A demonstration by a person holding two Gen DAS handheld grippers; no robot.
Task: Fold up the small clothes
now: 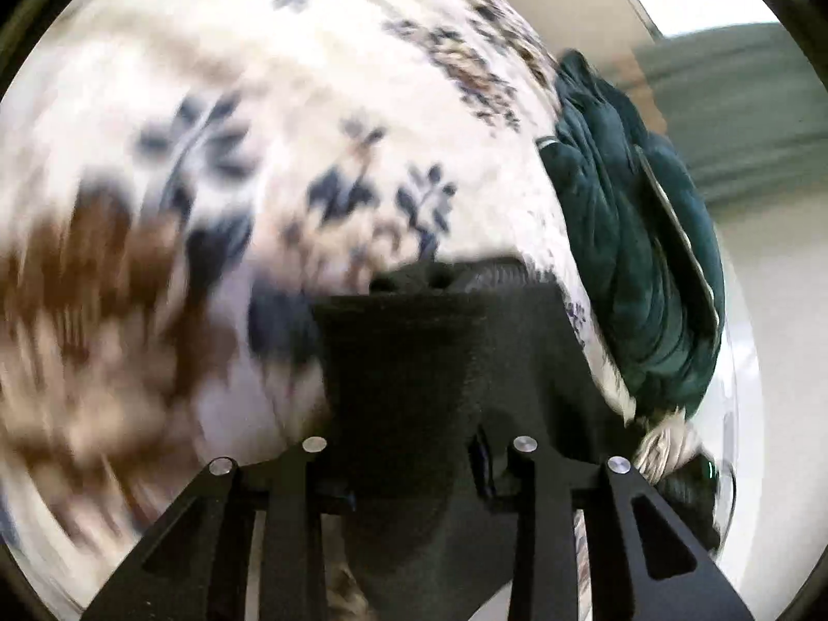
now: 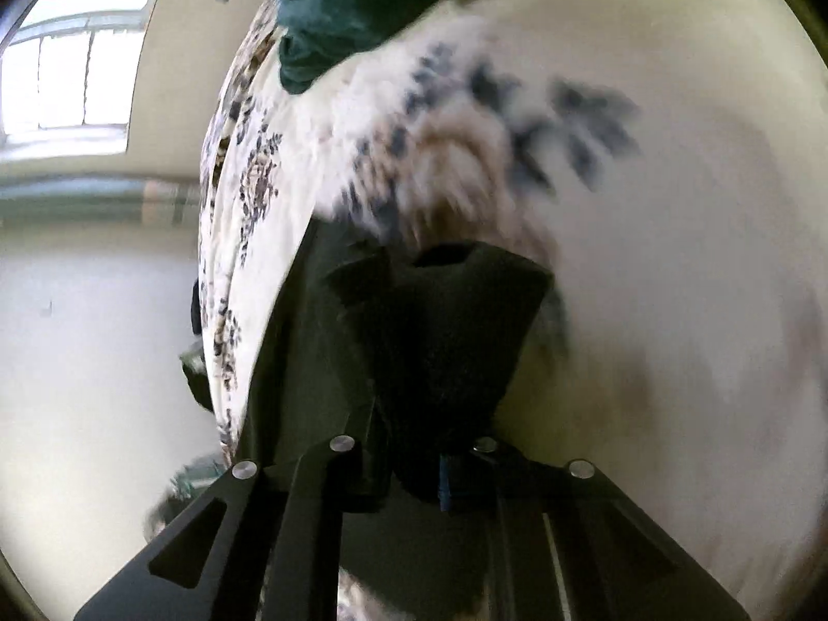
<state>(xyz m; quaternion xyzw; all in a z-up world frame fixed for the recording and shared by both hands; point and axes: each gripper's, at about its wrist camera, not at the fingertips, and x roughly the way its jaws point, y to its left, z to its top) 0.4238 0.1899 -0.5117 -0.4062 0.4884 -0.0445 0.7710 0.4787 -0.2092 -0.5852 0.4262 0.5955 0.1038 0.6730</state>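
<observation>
While both cameras are pretty smeared with motion blur, here's what can be made out:

Left gripper (image 1: 440, 284): fingers pressed together with no gap between them, tips right up against the floral fabric (image 1: 310, 129). Whether there's cloth pinched in there, I can't tell, the tips are a dark blur.

Right gripper (image 2: 445, 264): same deal, fingers closed tight, tips butting into the floral fabric (image 2: 647, 259). Can't tell if it's actually got a hold of it.

Floral fabric: white with navy and brown flower print, fills most of both views just past the fingertips. In the right wrist view the part on the right is nearly plain white, while the pattern shows further left and up.

Dark green garment (image 1: 647, 238): bunched up and wrinkled, lying against the right edge of the floral fabric in the left wrist view. In the right wrist view it (image 2: 352, 5) sits at the far top, overlapping the floral cloth.

Window (image 2: 67, 67): bright, far left in the right wrist view.

Containers: none I can make out in either shot.
</observation>
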